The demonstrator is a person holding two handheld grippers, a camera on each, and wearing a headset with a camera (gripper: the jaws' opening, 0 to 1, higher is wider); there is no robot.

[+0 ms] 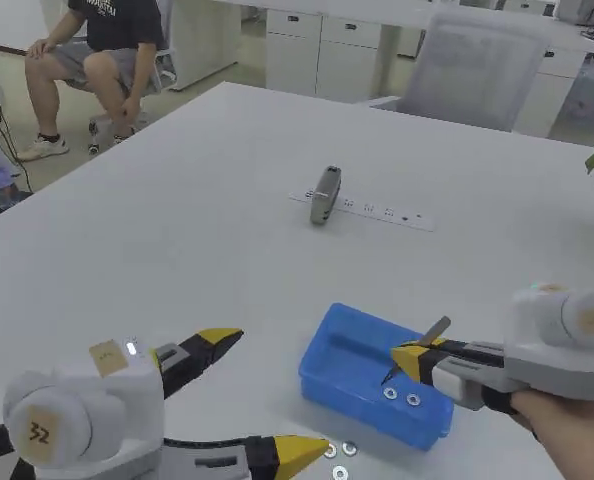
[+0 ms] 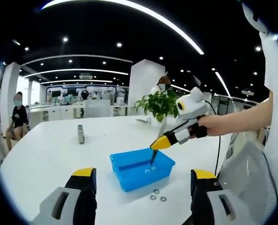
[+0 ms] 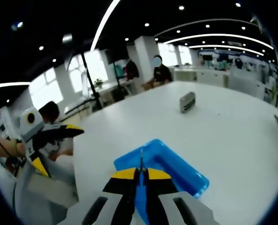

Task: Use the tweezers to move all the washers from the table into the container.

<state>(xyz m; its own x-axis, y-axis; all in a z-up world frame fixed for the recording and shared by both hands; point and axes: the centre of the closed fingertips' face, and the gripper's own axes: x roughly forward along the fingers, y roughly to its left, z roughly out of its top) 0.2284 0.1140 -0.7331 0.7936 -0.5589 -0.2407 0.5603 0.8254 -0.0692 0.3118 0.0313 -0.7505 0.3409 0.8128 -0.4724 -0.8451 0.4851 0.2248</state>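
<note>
right gripper [image 1: 409, 362] jaws clamping tweezers [image 1: 434, 331] over container [image 1: 337, 345], lower centre | left gripper [image 1: 277, 392] jaws standing open | 3 washers [image 1: 340, 472] lying on bench [image 1: 227, 200], bottom edge | risk: tweezer tips skidding off flat washers

Blue container [image 1: 339, 352], washers [image 1: 390, 393] inside, tweezers [image 1: 438, 329] above

Blue container [image 1: 342, 350] holds two silver washers [image 1: 390, 393]; loose washers [image 1: 348, 449] lie just beside it; tweezers [image 1: 437, 330] tilt into it.
</note>
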